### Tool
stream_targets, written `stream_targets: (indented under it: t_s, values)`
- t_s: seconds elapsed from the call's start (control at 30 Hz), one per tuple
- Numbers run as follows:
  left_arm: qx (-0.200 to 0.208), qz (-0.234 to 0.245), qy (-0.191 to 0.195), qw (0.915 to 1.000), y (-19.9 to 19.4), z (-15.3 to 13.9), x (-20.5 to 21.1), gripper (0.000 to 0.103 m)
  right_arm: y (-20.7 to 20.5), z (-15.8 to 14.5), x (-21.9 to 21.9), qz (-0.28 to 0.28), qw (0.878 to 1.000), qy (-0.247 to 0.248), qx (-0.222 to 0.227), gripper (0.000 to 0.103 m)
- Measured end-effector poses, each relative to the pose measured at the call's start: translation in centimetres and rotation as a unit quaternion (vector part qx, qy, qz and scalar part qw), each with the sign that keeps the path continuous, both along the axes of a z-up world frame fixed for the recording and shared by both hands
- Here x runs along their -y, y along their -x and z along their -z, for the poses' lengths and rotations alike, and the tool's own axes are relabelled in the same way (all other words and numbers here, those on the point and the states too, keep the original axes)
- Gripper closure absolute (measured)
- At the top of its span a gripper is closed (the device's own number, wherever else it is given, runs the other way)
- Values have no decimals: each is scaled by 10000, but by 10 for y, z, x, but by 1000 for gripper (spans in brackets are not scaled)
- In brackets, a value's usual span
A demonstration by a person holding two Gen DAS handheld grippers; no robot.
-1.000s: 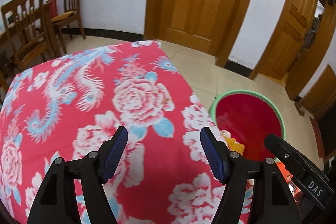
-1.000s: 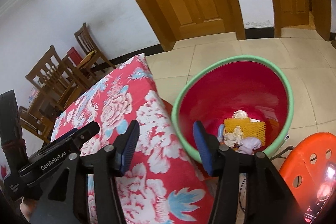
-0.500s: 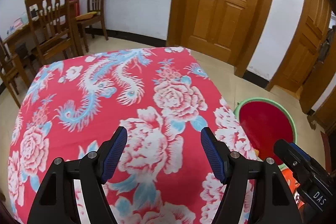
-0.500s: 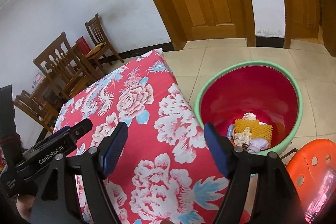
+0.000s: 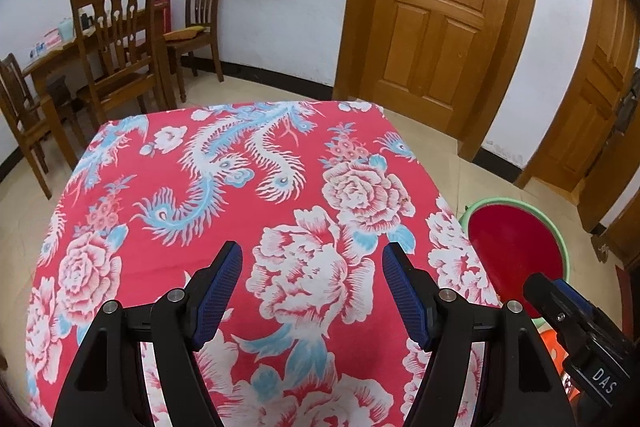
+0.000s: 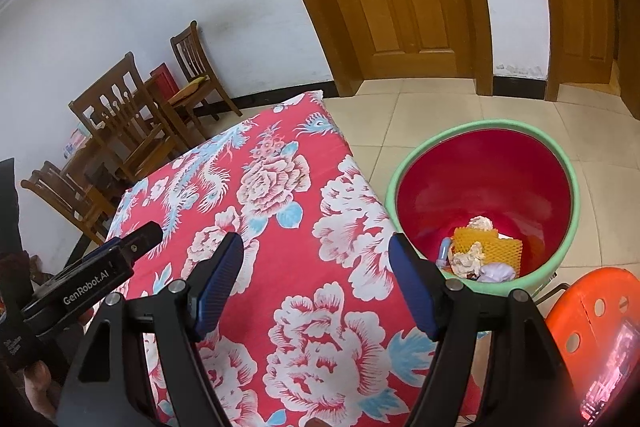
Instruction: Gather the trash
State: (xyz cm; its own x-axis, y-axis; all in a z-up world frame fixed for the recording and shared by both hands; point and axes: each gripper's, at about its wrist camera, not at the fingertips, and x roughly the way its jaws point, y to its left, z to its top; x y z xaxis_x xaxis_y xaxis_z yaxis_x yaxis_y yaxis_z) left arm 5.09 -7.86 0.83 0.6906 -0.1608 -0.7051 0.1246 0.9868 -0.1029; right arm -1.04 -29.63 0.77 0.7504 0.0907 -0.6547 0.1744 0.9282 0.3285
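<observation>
Left gripper (image 5: 312, 261) hangs above the table, jaws spread wide, nothing between them but the red floral tablecloth (image 5: 224, 187) with its white peonies and blue phoenix tails. Off past its right jaw, down on the tiled floor, sits the green-rimmed red bin (image 5: 516, 243), tight against the table's edge.

Right gripper (image 6: 316, 255) is also parted wide and empty, poised over the cloth's right border. Just beyond its right jaw and lower down, the bin (image 6: 486, 179) opens up, and there's the trash at the bottom: a yellow foam net (image 6: 490, 243), crumpled white paper wads (image 6: 468, 257), a pale bit of plastic (image 6: 496, 273). An orange plastic stool (image 6: 596, 311) crowds in to the right of that jaw, near the bin. To the left of the left jaw, the other gripper's black body (image 6: 96, 271) reads "GenRobot.AI".

Far ahead of both sets of jaws: wooden chairs (image 5: 116, 47) and a panelled door (image 5: 436, 11).
</observation>
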Motion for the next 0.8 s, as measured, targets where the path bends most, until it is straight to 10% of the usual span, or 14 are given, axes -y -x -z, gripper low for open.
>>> stream_targets:
  t_s: [0.8]
  values:
    - [83, -47, 16, 10000, 5, -4, -3, 29, 1, 0, -2, -4, 10000, 4, 6, 28]
